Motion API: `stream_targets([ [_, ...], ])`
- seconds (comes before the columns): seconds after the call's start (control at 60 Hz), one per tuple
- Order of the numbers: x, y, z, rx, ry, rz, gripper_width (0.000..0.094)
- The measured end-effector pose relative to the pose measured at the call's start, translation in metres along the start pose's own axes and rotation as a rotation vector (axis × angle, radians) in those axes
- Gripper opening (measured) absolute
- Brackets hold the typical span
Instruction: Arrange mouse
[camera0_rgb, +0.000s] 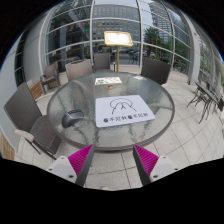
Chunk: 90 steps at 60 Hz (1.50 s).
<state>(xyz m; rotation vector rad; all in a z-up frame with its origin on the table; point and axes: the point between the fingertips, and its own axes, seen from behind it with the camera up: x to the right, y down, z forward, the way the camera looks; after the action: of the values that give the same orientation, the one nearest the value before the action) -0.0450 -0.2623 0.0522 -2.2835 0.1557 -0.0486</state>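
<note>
A round glass table (150, 92) stands ahead of me on a tiled terrace. A white mat with a dark logo (127, 109) lies on its near half. A small dark grey mouse (73, 118) sits on the table's left side, left of the mat. My gripper (112, 163) is open and empty, its two magenta pads (81, 160) wide apart, held back from the table's near edge above the floor tiles.
Grey chairs stand around the table: one at the left (22, 105), others behind it (78, 69). A paper or booklet (108, 80) lies on the table's far side. A wooden stand (118, 40) is beyond. More chairs (203, 97) are at the right.
</note>
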Motion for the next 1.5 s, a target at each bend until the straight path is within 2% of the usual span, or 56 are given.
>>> stream_targets([
  [0.217, -0.119, 0.007, 0.06, -0.054, -0.149, -0.061, 0.08],
  [0.383, -0.176, -0.019, 0.117, -0.063, -0.19, -0.078, 0.0799],
  [0.667, -0.222, -0.074, 0.191, -0.067, -0.215, -0.147, 0.078],
  [0.783, -0.228, -0.086, 0.21, -0.084, -0.186, -0.17, 0.0654],
  [0.867, -0.228, -0.09, 0.215, -0.099, -0.171, -0.157, 0.0501],
  [0.95, -0.226, -0.089, 0.216, -0.124, -0.16, -0.158, 0.0452],
  [1.05, -0.225, -0.089, 0.215, -0.162, -0.153, -0.157, 0.035],
  [1.117, -0.225, -0.088, 0.215, -0.199, -0.16, -0.163, 0.0331],
  [1.133, -0.226, -0.089, 0.215, -0.204, -0.163, -0.157, 0.0285],
  [1.217, -0.226, -0.094, 0.211, -0.241, -0.185, -0.157, 0.0284],
  [1.3, -0.219, -0.147, 0.192, -0.159, -0.205, -0.16, 0.0285],
  [1.5, -0.129, -0.362, 0.1, 0.21, -0.159, -0.18, 0.0287],
])
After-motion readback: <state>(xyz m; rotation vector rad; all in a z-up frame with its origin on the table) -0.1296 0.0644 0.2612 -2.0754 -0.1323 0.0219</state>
